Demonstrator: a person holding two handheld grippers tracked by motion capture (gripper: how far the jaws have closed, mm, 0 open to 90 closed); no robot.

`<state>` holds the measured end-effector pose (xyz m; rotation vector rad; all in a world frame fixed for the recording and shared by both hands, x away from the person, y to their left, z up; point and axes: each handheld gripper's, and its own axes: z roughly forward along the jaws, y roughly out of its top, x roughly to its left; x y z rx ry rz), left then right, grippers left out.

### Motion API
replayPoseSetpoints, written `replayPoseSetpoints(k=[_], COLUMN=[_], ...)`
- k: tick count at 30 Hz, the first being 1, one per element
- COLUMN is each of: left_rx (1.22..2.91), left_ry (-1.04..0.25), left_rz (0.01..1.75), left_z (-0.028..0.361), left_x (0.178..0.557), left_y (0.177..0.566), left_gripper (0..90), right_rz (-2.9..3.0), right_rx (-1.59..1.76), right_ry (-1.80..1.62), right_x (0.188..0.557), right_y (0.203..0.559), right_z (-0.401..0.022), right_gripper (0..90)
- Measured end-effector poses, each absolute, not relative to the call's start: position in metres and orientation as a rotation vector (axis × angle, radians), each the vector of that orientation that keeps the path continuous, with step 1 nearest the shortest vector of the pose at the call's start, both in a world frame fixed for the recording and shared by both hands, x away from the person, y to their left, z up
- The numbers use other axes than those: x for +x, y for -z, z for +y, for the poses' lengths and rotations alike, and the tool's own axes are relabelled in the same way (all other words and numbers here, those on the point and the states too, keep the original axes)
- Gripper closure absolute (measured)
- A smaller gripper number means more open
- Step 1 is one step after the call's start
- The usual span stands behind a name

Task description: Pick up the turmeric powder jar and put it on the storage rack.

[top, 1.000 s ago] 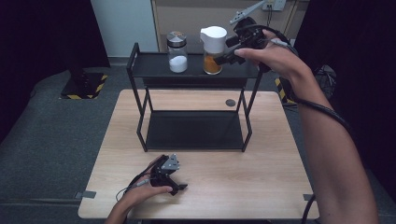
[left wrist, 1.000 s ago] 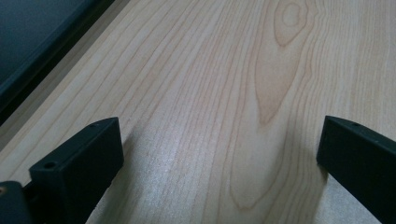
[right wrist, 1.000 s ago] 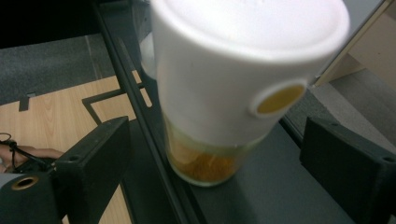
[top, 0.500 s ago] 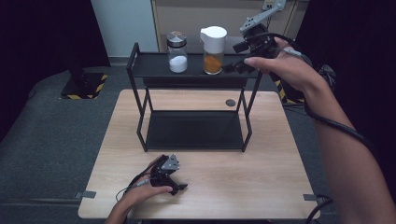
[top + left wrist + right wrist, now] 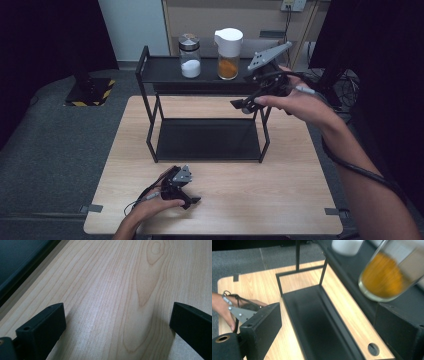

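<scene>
Jar (image 5: 228, 54) of orange powder stands on the shelf (image 5: 165, 70); right claw (image 5: 240, 104), wide open and empty, hangs just right of it. Left claw (image 5: 195, 201), spread empty, rests on the surface (image 5: 300, 200).

Right claw (image 5: 240, 104), empty and agape, now off the orange-filled jar (image 5: 228, 46), lower beside the rack (image 5: 150, 75).

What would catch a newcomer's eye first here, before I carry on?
Probably the jar of orange powder with its white lid, on the top shelf of the black rack, beside a jar of white powder. Next, the right gripper held in the air, open and empty, just right of the jars. The left gripper rests open on the wooden table.
</scene>
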<state>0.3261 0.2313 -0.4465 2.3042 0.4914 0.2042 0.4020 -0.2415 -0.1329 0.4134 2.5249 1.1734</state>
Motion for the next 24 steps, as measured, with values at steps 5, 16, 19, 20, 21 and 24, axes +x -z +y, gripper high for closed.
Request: replayPoseSetpoints(k=[5,16,19,20,21,24], left_rx=[2.302,2.308,2.308,2.308,2.308,2.308], left_ry=[-0.205,-0.206,-0.205,-0.207,-0.207,-0.206], left_rz=[0.492,0.486,0.486,0.487,0.487,0.487], left_z=[0.231,0.231,0.231,0.231,0.231,0.231], left_x=[0.326,0.327,0.327,0.326,0.326,0.326], left_y=[0.447,0.446,0.446,0.446,0.446,0.446], left_gripper=[0.0,0.0,0.0,0.0,0.0,0.0], right_rz=[2.536,2.586,2.597,2.606,2.606,2.622], right_rx=[0.416,0.452,0.473,0.487,0.487,0.51], right_ry=[-1.161,-1.202,-1.206,-1.21,-1.21,-1.206], right_x=[0.393,0.377,0.374,0.373,0.373,0.367], right_y=[0.165,0.253,0.274,0.282,0.282,0.313], right_z=[-0.237,-0.236,-0.238,-0.24,-0.24,-0.246], right_gripper=[8.7,8.9,9.4,9.4,9.4,9.5])
